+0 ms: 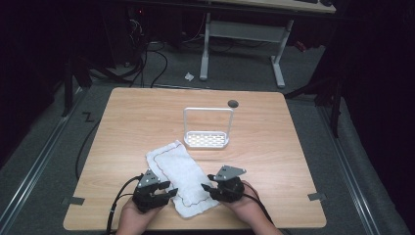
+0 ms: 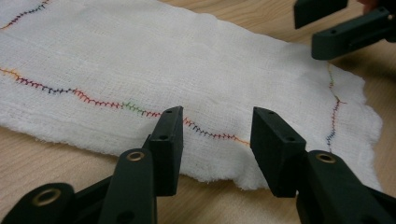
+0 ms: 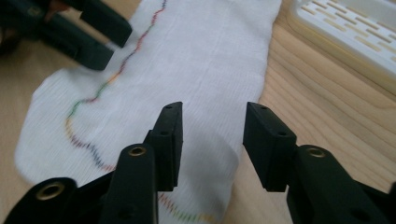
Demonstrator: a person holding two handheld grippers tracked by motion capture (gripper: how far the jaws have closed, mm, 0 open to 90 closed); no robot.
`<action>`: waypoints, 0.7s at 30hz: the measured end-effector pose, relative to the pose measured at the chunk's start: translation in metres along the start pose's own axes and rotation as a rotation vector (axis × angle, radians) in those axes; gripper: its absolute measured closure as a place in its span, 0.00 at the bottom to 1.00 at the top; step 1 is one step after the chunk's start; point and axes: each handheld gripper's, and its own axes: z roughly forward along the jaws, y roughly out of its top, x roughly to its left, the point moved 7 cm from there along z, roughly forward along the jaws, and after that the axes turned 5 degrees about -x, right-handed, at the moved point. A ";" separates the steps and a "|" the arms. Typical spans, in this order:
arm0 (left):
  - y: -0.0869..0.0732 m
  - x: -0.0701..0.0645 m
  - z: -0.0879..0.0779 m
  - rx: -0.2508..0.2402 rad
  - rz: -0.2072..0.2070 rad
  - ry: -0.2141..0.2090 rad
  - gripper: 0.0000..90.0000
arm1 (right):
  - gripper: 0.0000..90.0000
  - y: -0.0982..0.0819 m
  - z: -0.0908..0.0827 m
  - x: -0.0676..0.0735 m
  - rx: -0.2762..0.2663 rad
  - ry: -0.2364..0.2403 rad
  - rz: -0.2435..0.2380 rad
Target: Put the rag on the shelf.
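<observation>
The white gauzy cloth with coloured stitching (image 1: 181,177) lies lengthwise between the left gripper (image 1: 163,193) and right gripper (image 1: 209,188), both agape, empty, flanking its near end.

Bright even light on the wooden table (image 1: 274,147), dark surroundings in the high view, soft faint shadows, near jaws slightly blurred in both gripper views, no glare
</observation>
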 end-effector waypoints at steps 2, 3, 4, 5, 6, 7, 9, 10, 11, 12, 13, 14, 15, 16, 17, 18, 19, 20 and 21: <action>0.001 -0.001 0.002 0.000 0.006 0.004 0.58 | 0.62 0.005 0.011 -0.008 0.029 -0.025 0.017; 0.001 -0.001 0.002 0.002 0.012 0.004 0.58 | 0.63 0.007 0.016 -0.011 0.045 -0.032 0.018; 0.001 -0.001 0.003 0.002 0.015 0.004 0.58 | 0.65 0.009 0.020 -0.014 0.049 -0.046 0.008; 0.001 -0.001 0.003 0.001 0.012 0.004 0.58 | 0.67 0.012 0.023 -0.017 0.039 -0.060 -0.004; 0.001 -0.001 0.004 0.002 0.013 0.004 0.58 | 0.69 0.014 0.026 -0.022 0.035 -0.068 0.017; 0.002 0.000 0.004 0.003 0.015 0.004 0.58 | 0.70 0.016 0.031 -0.027 0.030 -0.065 0.046; 0.002 0.001 0.004 0.004 0.020 0.010 0.58 | 0.75 0.020 0.039 -0.033 0.026 -0.054 0.097; 0.002 0.001 0.004 0.005 0.022 0.012 0.59 | 0.78 0.021 0.043 -0.035 0.028 -0.045 0.103; 0.002 0.001 0.004 0.005 0.024 0.012 0.59 | 0.80 0.024 0.046 -0.034 0.036 -0.041 0.101; 0.001 0.001 0.005 0.006 0.024 0.007 0.60 | 0.83 0.027 0.050 -0.033 0.041 -0.042 0.082; 0.001 0.001 0.005 0.006 0.027 0.009 0.62 | 0.90 0.033 0.054 -0.029 0.029 -0.052 0.041; 0.001 0.001 0.005 0.006 0.027 0.009 0.62 | 0.90 0.033 0.054 -0.029 0.029 -0.052 0.041; 0.001 0.002 0.005 0.004 0.027 0.009 0.63 | 0.93 0.035 0.056 -0.028 0.034 -0.052 0.039; 0.001 0.002 0.005 0.005 0.029 0.009 0.64 | 0.96 0.035 0.060 -0.027 0.053 -0.057 0.025; 0.001 0.003 0.004 0.005 0.032 0.009 0.65 | 0.97 0.032 0.063 -0.027 0.077 -0.063 0.010; 0.000 0.003 0.004 0.006 0.033 0.007 0.66 | 0.98 0.029 0.065 -0.027 0.096 -0.064 0.007; 0.000 0.003 0.004 0.007 0.031 0.005 0.67 | 0.99 0.028 0.065 -0.028 0.081 -0.057 0.019; 0.000 0.003 0.004 0.008 0.030 0.003 0.67 | 1.00 0.026 0.063 -0.028 0.082 -0.053 0.036; 0.000 0.003 0.004 0.009 0.028 0.000 0.67 | 1.00 0.024 0.061 -0.028 0.078 -0.046 0.041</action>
